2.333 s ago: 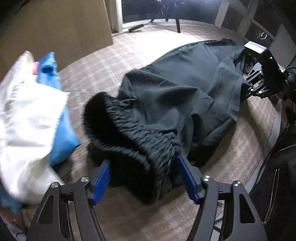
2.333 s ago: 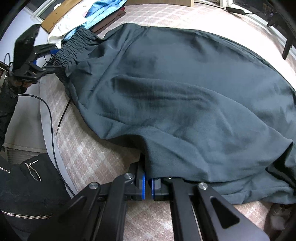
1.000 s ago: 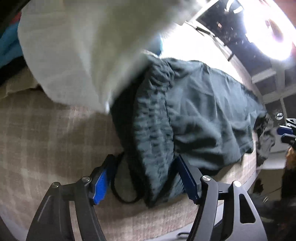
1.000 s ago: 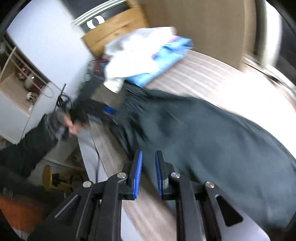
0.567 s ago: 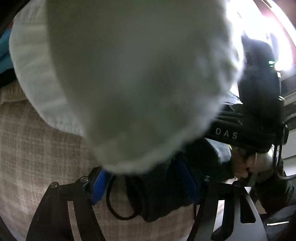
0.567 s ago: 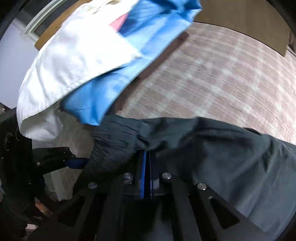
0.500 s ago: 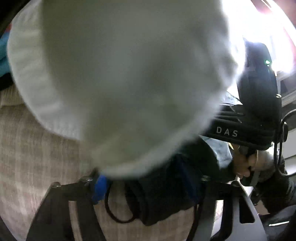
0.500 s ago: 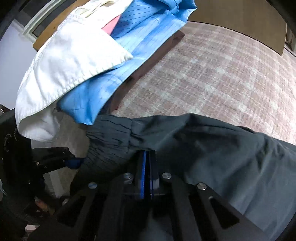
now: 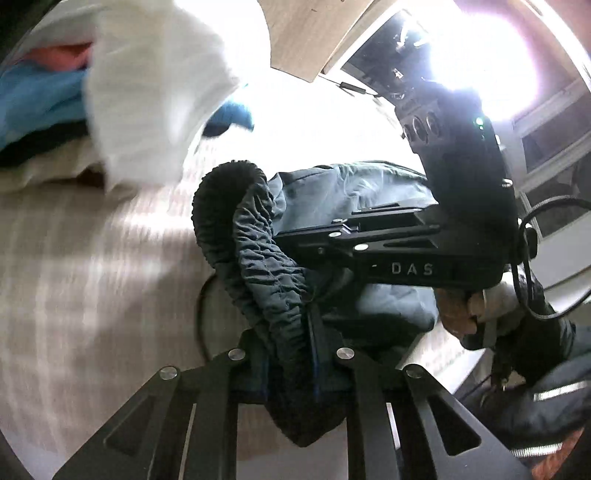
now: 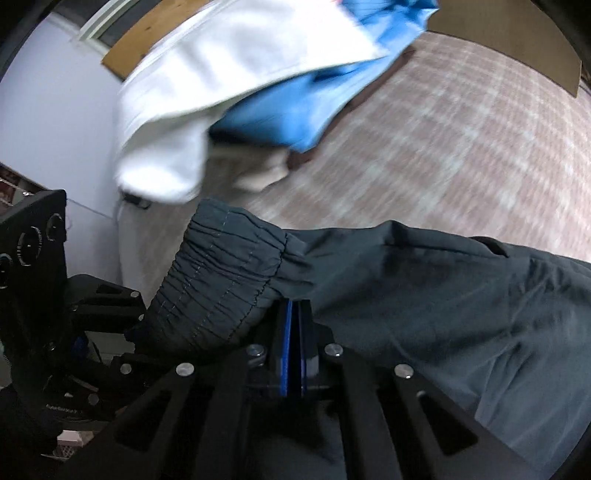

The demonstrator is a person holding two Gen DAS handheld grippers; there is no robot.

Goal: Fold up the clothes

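A pair of dark grey pants lies on a plaid surface, with its gathered elastic waistband raised toward me. My left gripper has that waistband bunched between its blue pads, and its jaws are closing on it. In the right wrist view the waistband curls to the left of my right gripper. That gripper is shut, with pants fabric pinched at its pad tips just beside the band. The two grippers hold the band close together, and the right gripper's black body crosses the left wrist view.
A white garment and a blue one are piled at the upper left; the right wrist view shows the white garment and the blue garment too. Plaid surface stretches behind the pants. A person's hand grips the right tool. A wooden board stands behind.
My left jaws have narrowed onto the waistband and the white garment has slid off the view. The right gripper came over to the waistband end, pinched the fabric and dropped lower.
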